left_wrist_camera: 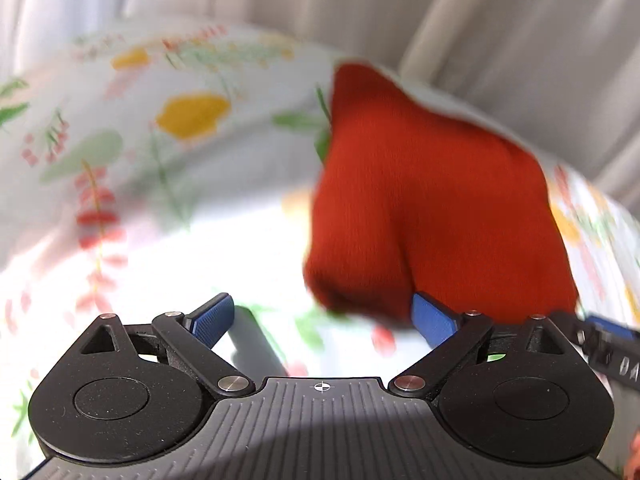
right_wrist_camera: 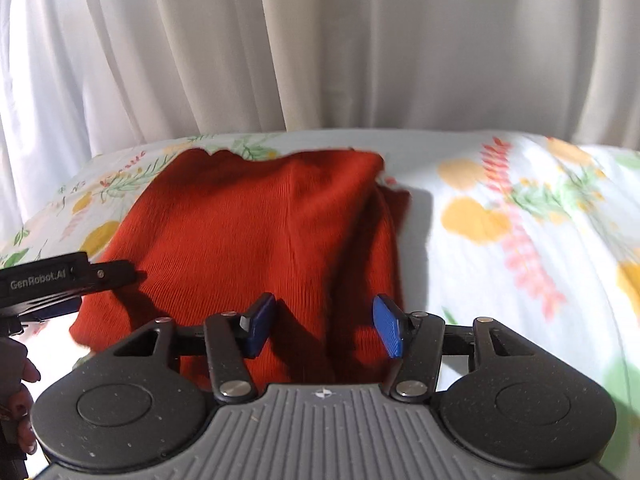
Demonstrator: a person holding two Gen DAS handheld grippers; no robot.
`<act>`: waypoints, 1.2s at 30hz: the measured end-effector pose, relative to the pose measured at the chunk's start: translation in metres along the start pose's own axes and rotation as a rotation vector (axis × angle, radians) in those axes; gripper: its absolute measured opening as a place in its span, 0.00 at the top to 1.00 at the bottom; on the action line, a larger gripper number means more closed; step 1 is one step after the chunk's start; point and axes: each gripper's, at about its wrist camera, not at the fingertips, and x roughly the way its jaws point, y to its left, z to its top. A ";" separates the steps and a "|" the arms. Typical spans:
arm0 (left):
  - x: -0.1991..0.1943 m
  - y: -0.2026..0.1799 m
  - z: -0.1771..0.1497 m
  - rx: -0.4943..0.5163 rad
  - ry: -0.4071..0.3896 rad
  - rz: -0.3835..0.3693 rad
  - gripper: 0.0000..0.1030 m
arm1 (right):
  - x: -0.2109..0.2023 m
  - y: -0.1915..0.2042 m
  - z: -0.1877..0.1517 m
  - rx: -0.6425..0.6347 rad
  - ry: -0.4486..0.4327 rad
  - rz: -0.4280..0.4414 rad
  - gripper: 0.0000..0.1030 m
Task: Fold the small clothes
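A folded red knit garment (right_wrist_camera: 256, 232) lies flat on the floral bedsheet (right_wrist_camera: 500, 216). In the left wrist view the red garment (left_wrist_camera: 420, 200) lies ahead and to the right, its near edge by the right blue pad. My left gripper (left_wrist_camera: 324, 316) is open and empty over the sheet (left_wrist_camera: 140, 160). My right gripper (right_wrist_camera: 326, 326) is open and empty, hovering over the garment's near edge. The left gripper (right_wrist_camera: 60, 280) also shows at the left edge of the right wrist view, beside the garment's left side.
White curtains (right_wrist_camera: 320, 40) hang behind the bed's far edge. A hand (right_wrist_camera: 16, 392) holds the left gripper at the lower left. The right gripper's tip (left_wrist_camera: 600, 336) shows at the right edge of the left wrist view.
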 end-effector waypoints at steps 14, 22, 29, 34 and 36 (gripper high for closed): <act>-0.020 -0.012 0.007 0.102 0.159 0.126 0.04 | -0.019 0.029 -0.005 0.033 0.296 -0.133 0.06; -0.027 -0.013 0.009 0.143 0.157 0.186 0.04 | -0.024 0.044 0.010 0.004 0.286 -0.152 0.04; -0.027 -0.014 0.011 0.146 0.157 0.195 0.04 | -0.021 0.043 0.013 0.038 0.306 -0.181 0.04; -0.026 -0.014 0.011 0.149 0.161 0.196 0.04 | -0.020 0.042 0.016 0.043 0.307 -0.191 0.04; -0.026 -0.014 0.012 0.151 0.161 0.196 0.04 | -0.019 0.042 0.017 0.044 0.310 -0.189 0.04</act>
